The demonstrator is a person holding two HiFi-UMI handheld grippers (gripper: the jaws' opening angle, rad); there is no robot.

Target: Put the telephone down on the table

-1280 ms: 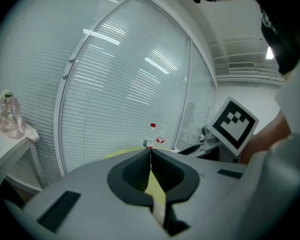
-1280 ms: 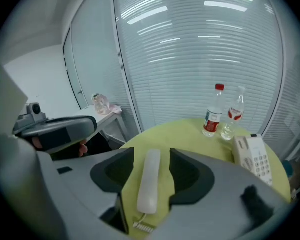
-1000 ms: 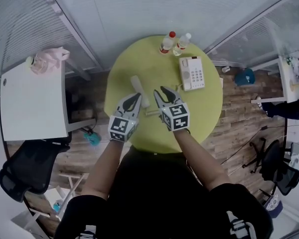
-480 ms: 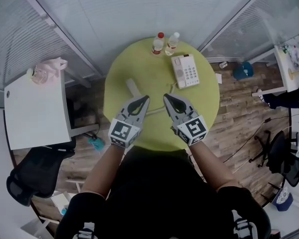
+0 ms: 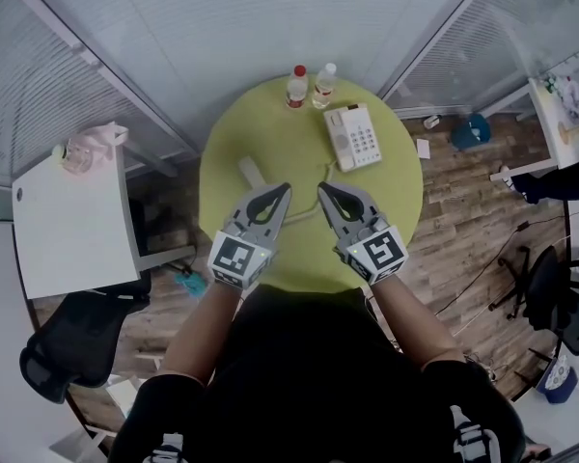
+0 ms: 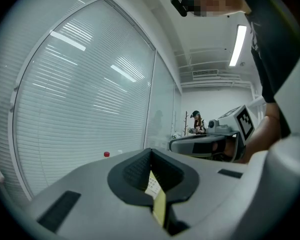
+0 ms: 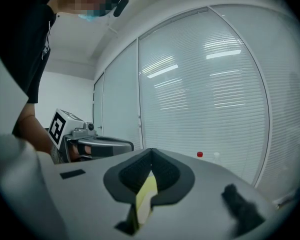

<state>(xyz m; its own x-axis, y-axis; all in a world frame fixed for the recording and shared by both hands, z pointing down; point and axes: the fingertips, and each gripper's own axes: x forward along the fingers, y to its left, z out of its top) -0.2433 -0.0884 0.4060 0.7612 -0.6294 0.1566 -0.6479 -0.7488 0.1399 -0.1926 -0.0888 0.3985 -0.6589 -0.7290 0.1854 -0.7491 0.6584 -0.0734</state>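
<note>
Both held side by side: left gripper (image 5: pixel 283 190) and right gripper (image 5: pixel 322 190) above the table (image 5: pixel 265 123), fingers seemingly shut.

An office: blinded glass partitions (image 5: pixel 222 27), swivel chair (image 5: pixel 58 360), desk telephone (image 5: pixel 352 135).

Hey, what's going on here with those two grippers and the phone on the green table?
A person holds a gripper in each hand above the near side of the round green table. The left gripper and right gripper are both shut and empty. The telephone handset lies on the table, off its base at the far right. Two bottles stand at the far edge.
</note>
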